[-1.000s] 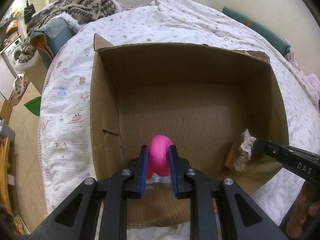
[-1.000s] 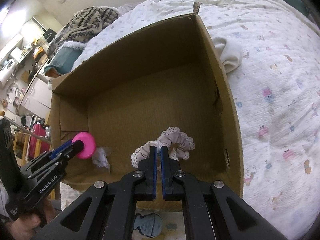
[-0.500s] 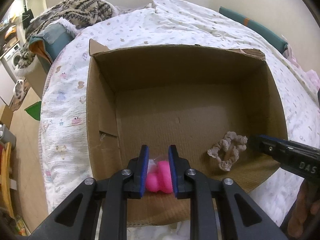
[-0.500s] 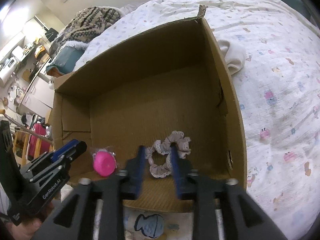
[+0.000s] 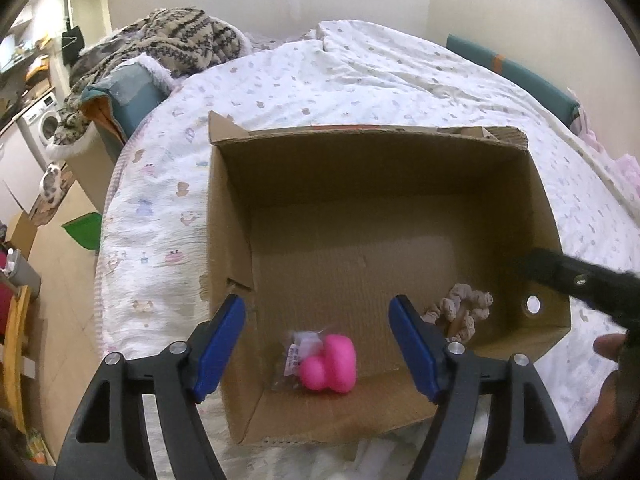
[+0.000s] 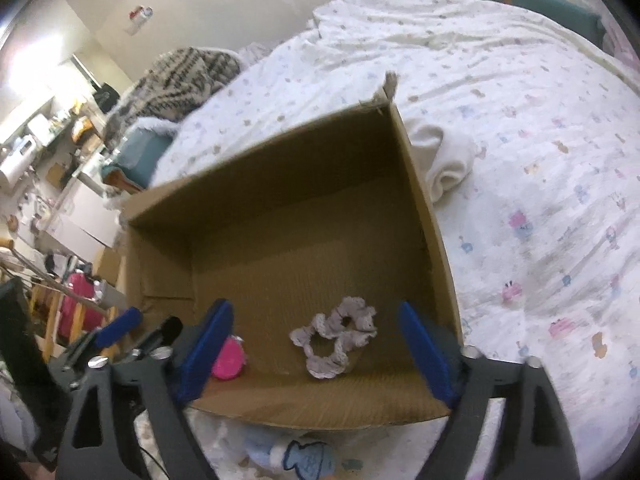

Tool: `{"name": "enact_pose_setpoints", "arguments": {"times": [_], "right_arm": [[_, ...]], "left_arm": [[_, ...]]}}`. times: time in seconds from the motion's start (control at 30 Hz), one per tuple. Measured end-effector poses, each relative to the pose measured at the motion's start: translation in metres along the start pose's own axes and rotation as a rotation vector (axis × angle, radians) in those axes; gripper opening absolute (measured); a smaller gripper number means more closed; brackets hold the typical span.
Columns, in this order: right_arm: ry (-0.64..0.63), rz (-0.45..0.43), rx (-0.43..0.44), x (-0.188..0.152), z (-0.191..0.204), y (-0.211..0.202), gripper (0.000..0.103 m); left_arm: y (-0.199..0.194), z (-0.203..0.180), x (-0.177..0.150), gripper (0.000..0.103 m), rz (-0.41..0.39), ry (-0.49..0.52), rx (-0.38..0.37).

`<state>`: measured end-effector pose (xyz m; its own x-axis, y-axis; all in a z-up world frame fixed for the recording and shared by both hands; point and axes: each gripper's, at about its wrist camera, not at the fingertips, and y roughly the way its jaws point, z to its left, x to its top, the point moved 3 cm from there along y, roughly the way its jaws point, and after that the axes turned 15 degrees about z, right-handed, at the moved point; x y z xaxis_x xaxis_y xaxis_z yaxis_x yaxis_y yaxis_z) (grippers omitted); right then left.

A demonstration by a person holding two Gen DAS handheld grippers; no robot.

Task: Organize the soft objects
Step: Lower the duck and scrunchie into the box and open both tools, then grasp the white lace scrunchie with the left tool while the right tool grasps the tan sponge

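You have open floor across the far half of the cardboard box [image 5: 372, 184]. Near its front wall, the pink toy [image 5: 330, 364] and lace scrunchie [image 6: 336, 338] obstruct; a gap separates them.

Both claws have let go and spread wide, leaving the pink toy [image 5: 330, 364] and scrunchie [image 6: 336, 336] in the box [image 5: 372, 168].

The left gripper [image 5: 318, 334] and right gripper [image 6: 316, 344] are each showing 2 blue-padded fingers [image 5: 218, 344], black frames and silver screws.
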<state>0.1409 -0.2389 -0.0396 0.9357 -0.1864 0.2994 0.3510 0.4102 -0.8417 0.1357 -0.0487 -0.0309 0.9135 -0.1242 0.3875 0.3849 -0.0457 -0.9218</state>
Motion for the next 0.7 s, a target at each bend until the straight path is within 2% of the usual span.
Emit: {"name": "enact_pose_setpoints", "arguments": {"times": [0.2, 0.37, 0.7], "right_arm": [[0.007, -0.064, 0.021, -0.005, 0.000, -0.020, 0.103], [-0.005, -0.081, 0.007, -0.014, 0.001, -0.033, 0.103], [-0.020, -0.041, -0.018, -0.043, -0.002, -0.042, 0.103]], "left_arm": [[-0.020, 0.007, -0.003, 0.072, -0.039, -0.025, -0.019], [-0.037, 0.014, -0.007, 0.072, -0.050, -0.051, -0.030], [-0.067, 0.037, -0.035, 0.072, -0.077, -0.119, -0.008]]}}
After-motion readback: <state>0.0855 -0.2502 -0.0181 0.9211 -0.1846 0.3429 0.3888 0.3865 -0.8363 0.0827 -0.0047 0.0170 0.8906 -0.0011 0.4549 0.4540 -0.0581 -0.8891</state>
